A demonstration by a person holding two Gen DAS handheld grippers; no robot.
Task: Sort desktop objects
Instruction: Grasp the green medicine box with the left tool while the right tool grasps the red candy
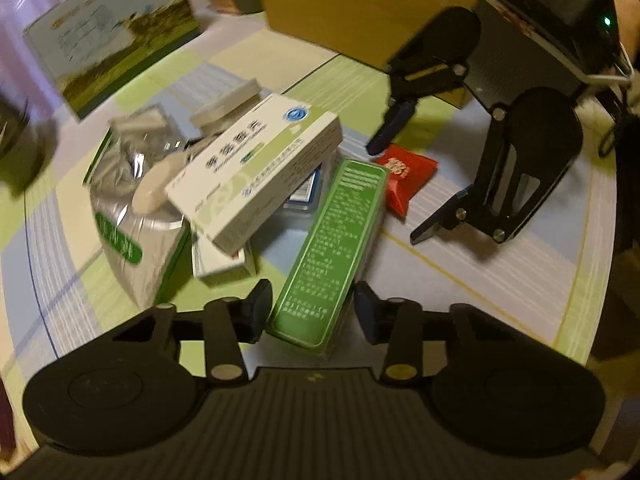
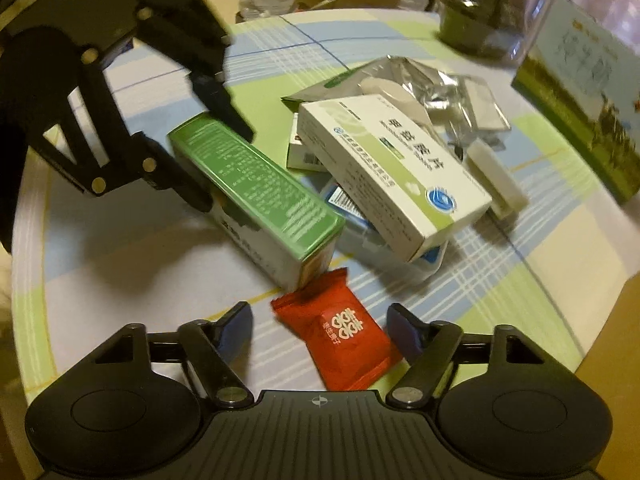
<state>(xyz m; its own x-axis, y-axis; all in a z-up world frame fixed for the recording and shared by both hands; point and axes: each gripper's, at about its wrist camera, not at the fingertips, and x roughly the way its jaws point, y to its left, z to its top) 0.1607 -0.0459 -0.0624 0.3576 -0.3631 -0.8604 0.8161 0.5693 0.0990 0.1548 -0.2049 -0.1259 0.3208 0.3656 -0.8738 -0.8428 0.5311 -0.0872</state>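
A long green box [image 1: 336, 240] [image 2: 264, 184] lies on the checked tablecloth [image 1: 500, 280]. My left gripper [image 1: 314, 312] [image 2: 222, 164] holds its end, one finger pressed against each long side. A red candy packet [image 2: 344, 332] [image 1: 404, 176] lies flat beside the box's other end. My right gripper [image 2: 320, 328] [image 1: 400, 190] is open around the packet, fingers apart from it. A white and green medicine box [image 1: 256, 168] [image 2: 392, 176] rests tilted on top of the pile.
A silver foil bag [image 1: 128, 216] [image 2: 424, 80], a white block [image 1: 228, 100] [image 2: 496, 184] and a blue-white pack [image 2: 348, 200] crowd the pile. A landscape-printed carton [image 1: 112, 40] [image 2: 580, 100], a cardboard box [image 1: 352, 12] and a dark jar [image 2: 480, 16] stand at the table's edges.
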